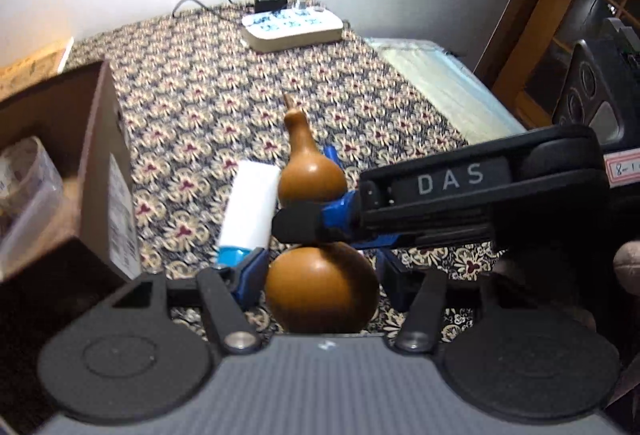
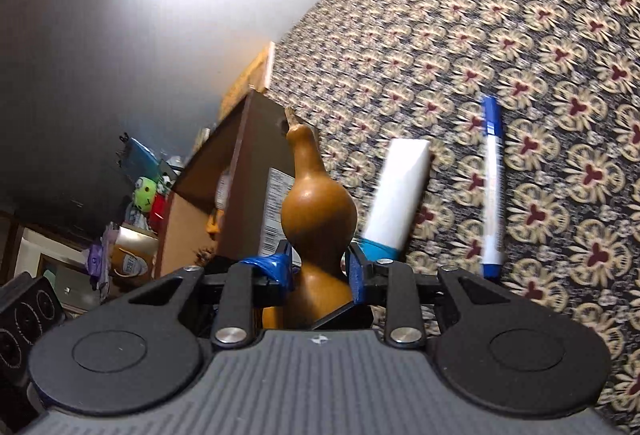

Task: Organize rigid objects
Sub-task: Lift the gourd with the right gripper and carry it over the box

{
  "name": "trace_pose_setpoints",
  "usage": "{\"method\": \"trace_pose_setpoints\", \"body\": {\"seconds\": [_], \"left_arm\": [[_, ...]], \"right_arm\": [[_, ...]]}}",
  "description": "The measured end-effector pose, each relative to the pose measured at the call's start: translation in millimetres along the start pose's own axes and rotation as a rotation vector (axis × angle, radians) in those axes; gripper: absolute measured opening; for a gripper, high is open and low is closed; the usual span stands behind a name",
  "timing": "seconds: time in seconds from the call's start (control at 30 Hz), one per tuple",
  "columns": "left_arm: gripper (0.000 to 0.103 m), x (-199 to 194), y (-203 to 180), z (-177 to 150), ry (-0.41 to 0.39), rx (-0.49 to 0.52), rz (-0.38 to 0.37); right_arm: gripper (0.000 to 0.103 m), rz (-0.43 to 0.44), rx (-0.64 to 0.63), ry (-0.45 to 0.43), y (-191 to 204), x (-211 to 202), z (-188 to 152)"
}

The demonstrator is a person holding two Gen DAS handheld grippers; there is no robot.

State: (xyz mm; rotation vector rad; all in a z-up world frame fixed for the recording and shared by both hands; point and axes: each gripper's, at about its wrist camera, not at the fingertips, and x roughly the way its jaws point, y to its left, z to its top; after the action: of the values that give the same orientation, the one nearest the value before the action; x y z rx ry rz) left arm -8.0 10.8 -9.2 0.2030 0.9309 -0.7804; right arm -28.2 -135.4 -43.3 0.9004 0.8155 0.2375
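A brown double-bulbed gourd [image 1: 320,287] stands upright over the patterned tablecloth [image 1: 224,107], held by both grippers. My left gripper [image 1: 322,279] is shut on its large lower bulb, a blue-padded finger on each side. My right gripper [image 1: 316,211] reaches in from the right and clamps the narrow waist. In the right wrist view the gourd [image 2: 318,211] rises between the right gripper's [image 2: 320,271] blue pads, which press on the waist. A white tube with a blue cap [image 1: 250,215] lies just left of the gourd, and a blue and white marker [image 2: 492,183] lies beyond the tube [image 2: 396,195].
An open cardboard box [image 1: 100,163] stands at the left, with a clear plastic container [image 1: 24,187] inside it. A white power strip [image 1: 292,29] with cables lies at the far edge by the wall. A pale wrapped stack [image 1: 440,83] sits at the right edge.
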Motion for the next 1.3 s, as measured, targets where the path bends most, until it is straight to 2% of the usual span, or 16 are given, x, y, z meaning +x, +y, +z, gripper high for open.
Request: {"method": "trace_pose_setpoints", "body": {"seconds": [0.3, 0.7, 0.87, 1.03, 1.3], "left_arm": [[0.057, -65.1, 71.1, 10.3, -0.121, -0.024, -0.003], [0.057, -117.2, 188.0, -3.4, -0.192, -0.071, 0.072], [0.057, -123.1, 234.1, -12.7, -0.183, -0.089, 0.105], [0.058, -117.8, 271.6, -17.1, -0.158, -0.131, 0.098], [0.058, -90.5, 305.2, -26.9, -0.089, -0.200, 0.067]], "right_arm": [[0.011, 0.060, -0.105, -0.051, 84.2, 36.7, -4.9], [0.011, 0.110, -0.164, 0.003, 164.1, 131.8, -18.4], [0.012, 0.115, -0.150, 0.023, 179.3, 170.6, -25.6], [0.012, 0.087, -0.151, 0.039, 184.2, 197.4, -29.8], [0.013, -0.004, -0.145, 0.097, 176.6, 230.1, -31.9]]}}
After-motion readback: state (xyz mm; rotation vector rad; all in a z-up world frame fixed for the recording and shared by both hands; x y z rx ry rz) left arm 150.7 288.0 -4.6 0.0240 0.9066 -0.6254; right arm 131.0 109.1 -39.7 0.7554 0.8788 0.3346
